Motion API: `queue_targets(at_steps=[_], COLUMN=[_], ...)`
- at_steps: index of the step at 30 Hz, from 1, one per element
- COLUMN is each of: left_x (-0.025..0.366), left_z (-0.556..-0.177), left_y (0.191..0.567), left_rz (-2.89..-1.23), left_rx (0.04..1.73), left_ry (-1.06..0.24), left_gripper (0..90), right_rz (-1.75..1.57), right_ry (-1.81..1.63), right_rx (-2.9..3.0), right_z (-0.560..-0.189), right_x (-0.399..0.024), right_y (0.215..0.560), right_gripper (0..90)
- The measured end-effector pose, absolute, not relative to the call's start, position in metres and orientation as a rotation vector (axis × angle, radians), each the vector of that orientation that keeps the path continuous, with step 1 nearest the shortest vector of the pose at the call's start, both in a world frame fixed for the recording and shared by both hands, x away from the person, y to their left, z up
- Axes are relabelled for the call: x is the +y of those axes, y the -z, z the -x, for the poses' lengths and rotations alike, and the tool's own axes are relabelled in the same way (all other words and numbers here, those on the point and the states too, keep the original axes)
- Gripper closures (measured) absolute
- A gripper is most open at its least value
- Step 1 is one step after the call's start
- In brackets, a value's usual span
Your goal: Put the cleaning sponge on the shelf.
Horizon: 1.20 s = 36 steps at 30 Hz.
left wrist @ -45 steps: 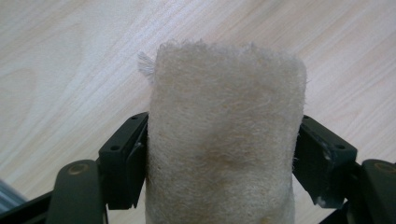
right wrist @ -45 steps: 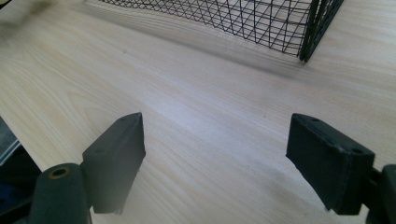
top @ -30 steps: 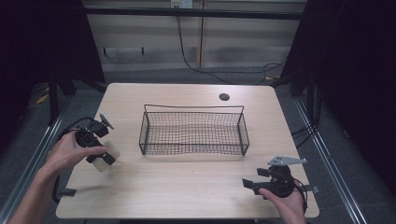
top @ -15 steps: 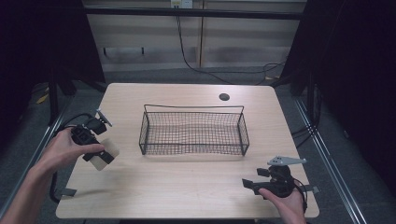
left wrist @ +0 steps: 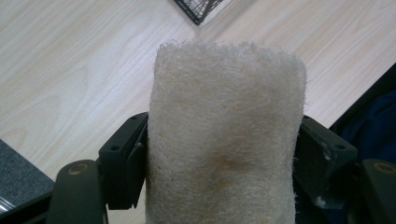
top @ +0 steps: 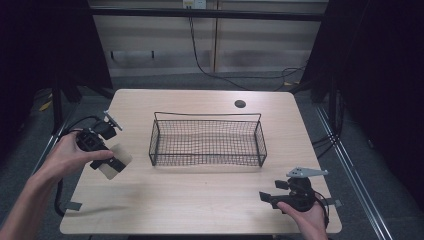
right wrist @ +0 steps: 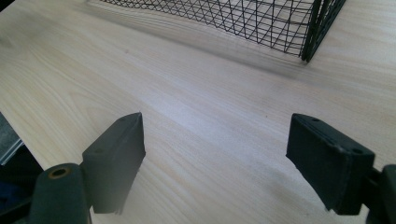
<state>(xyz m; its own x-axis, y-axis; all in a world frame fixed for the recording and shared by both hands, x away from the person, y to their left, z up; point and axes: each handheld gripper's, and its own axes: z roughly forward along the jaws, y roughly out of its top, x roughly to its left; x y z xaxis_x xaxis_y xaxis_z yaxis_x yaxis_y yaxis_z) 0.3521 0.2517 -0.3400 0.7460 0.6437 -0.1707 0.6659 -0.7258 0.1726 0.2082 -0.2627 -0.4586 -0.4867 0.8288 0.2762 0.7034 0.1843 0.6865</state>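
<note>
from up high, the left gripper [top: 116, 161] sits at the bench's [top: 200, 200] left edge with a pale scrubbing pad [top: 114, 160] pinched between its fingers; against a second ago the hand has drifted a touch nearer the person and the pad looks lifted clear, so i'd judge the pick is done and the carry to the wire basket [top: 207, 140], off beyond the fingertips, comes next. the right gripper [top: 272, 197] rests near the front right corner, unmoved. in the left gripper view the pad [left wrist: 226, 135] stands up between both fingers [left wrist: 123, 158], gripped at its sides, a basket corner [left wrist: 198, 9] ahead. in the right gripper view the fingers [right wrist: 114, 161] are spread wide on nothing, the basket [right wrist: 261, 21] well ahead.
</note>
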Motion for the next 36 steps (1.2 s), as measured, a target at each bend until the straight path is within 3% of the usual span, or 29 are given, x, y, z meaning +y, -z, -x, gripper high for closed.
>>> queue_targets(at_steps=[21,36], left_x=[0.217,0.2], left_z=[-0.358,-0.373], left_y=[0.316,0.311], left_rz=[-2.696,-2.663], left_rx=[1.051,1.1], left_ry=[0.119,0.184], left_gripper=[27.4,27.4], right_rz=[-1.495,-1.501], right_ry=[-1.186,-1.183], right_rx=[2.296,2.3], right_z=[-0.208,-0.209], right_x=[-0.262,-0.262], right_y=[0.459,0.459], right_gripper=[19.1,18.9])
